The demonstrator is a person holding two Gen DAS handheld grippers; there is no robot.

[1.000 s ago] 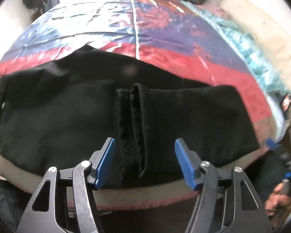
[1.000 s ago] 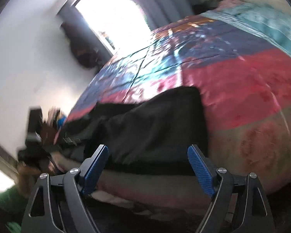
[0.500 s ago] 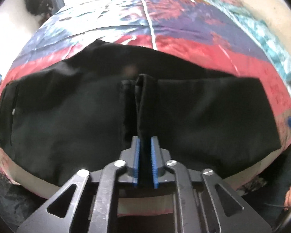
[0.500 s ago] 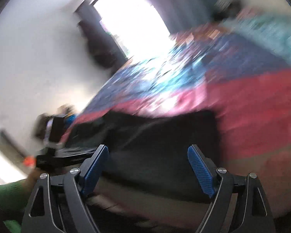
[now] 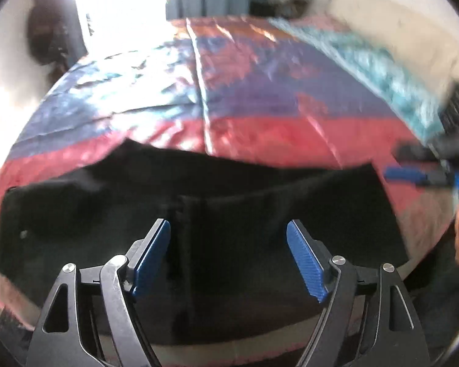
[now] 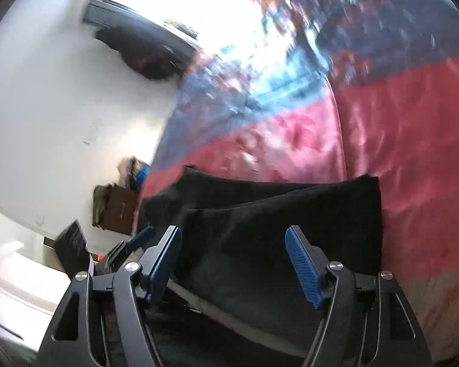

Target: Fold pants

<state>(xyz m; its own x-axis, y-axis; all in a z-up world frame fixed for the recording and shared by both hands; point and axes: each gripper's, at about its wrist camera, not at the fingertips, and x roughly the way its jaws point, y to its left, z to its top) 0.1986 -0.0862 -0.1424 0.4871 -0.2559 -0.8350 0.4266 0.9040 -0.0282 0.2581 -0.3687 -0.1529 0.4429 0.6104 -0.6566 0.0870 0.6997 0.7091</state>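
Since half a second ago my left gripper point(image 5: 228, 257) has released the black pants point(image 5: 244, 214) lying folded along the bed point(image 5: 260, 128) edge, right gripper point(image 6: 232, 263) also spread, freeing both for regrasping

Right gripper point(image 6: 232, 260), jaws apart, above black pants point(image 6: 290, 211)

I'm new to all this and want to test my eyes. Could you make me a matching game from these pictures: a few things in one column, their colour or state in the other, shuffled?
Things:
1. pants
2. left gripper
3. pillow
4. bedspread

Descriptions:
A. cream, at the far side of the bed
B. black, spread along the near edge of the bed
C. shiny, striped red, blue and purple
D. open, holding nothing

Pairs: 1-B, 2-D, 3-A, 4-C
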